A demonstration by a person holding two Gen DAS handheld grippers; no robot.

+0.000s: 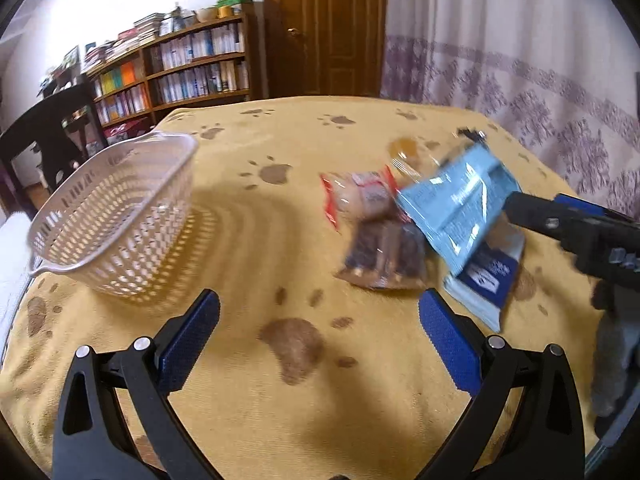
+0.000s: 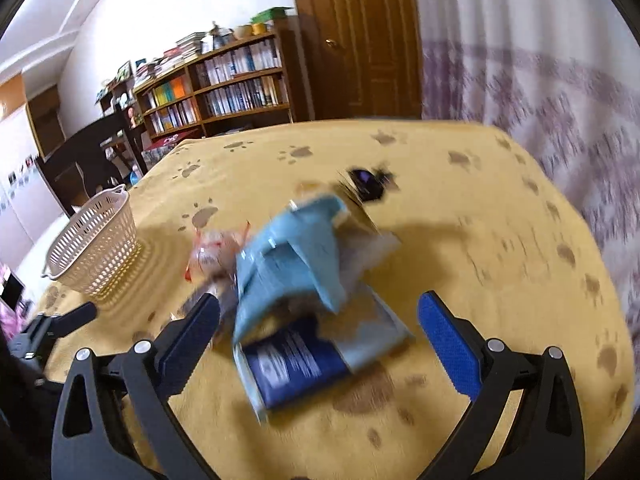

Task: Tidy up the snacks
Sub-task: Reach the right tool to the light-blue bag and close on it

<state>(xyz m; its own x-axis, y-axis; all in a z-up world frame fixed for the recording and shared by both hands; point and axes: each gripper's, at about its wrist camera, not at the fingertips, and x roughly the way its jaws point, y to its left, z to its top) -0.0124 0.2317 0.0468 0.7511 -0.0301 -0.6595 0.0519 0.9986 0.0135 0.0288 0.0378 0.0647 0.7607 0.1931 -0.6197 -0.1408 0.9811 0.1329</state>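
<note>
- Light blue snack packet (image 1: pixel 456 204) seen tilted, propped over the pile, blurred.
- Dark blue-and-pale packet (image 2: pixel 304 360) laid flat beneath it.
- Red-edged clear packet (image 1: pixel 360 200) and brown packet (image 1: pixel 384 256) laid just beside.
- White perforated basket (image 1: pixel 116 216) stood upright, well apart to the left.

You see yellow cloth (image 1: pixel 248 240) with brown paw prints, white basket (image 1: pixel 116 216), light-blue packet (image 1: pixel 456 200) beside red-edged wrapper (image 1: pixel 360 196)
</note>
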